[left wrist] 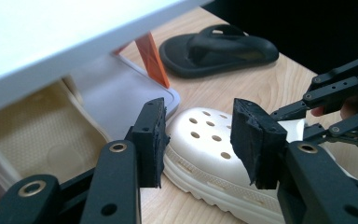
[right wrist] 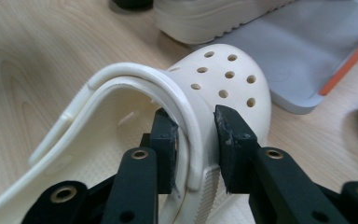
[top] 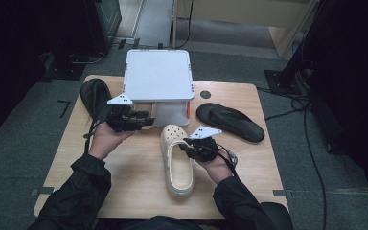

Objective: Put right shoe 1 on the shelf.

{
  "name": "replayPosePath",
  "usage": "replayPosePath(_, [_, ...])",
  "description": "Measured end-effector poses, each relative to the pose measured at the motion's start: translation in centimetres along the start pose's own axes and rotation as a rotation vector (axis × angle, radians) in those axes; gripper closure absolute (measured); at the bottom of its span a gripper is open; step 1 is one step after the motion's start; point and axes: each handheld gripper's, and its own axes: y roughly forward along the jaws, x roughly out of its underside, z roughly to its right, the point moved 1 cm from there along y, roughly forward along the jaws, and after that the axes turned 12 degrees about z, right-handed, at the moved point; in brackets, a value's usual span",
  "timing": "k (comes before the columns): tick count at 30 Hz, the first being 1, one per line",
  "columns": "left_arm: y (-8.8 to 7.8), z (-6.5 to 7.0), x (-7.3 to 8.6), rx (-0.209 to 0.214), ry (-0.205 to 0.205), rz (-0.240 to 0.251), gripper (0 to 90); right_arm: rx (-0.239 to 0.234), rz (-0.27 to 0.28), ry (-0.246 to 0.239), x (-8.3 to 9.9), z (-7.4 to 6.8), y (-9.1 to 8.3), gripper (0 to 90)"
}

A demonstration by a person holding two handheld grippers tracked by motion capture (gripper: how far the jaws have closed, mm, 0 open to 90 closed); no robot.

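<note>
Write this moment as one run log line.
right gripper: around cream clog side wall | left gripper: open, empty, near white shelf

Matte black two-jaw grippers, dark sleeves

Left gripper (top: 146, 120) and right gripper (top: 186, 143): brass-ringed pivot holes, worn foam pads (left wrist: 151, 140), grey three-cornered plates, black trailing cables; black jacket sleeves (top: 84, 184).

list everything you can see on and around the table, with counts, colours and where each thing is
clog: 1, cream, table centre, side wall between right tongs' jaws
second clog: 1, cream, on rack's lower shelf
flip-flop: 1, black, right of rack
shoe: 1, black, left of rack
rack: 1, white with orange posts, table's far edge
table: 1, light wood
left tongs: 1, black, open, near rack
right tongs: 1, black, astride clog's wall
sleeves: 2, black, bottom
</note>
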Motion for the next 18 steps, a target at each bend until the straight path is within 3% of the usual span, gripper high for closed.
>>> replayPosePath(7, [-0.3, -0.7, -1.4, -0.003, -0.008, 0.015, 55.6, 0.025, 0.008, 0.022, -1.0, 1.0, -0.4, 76.1])
replayPosePath(18, [-0.5, -1.5, -3.4, -0.009, -0.001, 0.025, 56.2, 0.059, 0.031, -0.014, -3.5, 1.8, -0.1, 76.2])
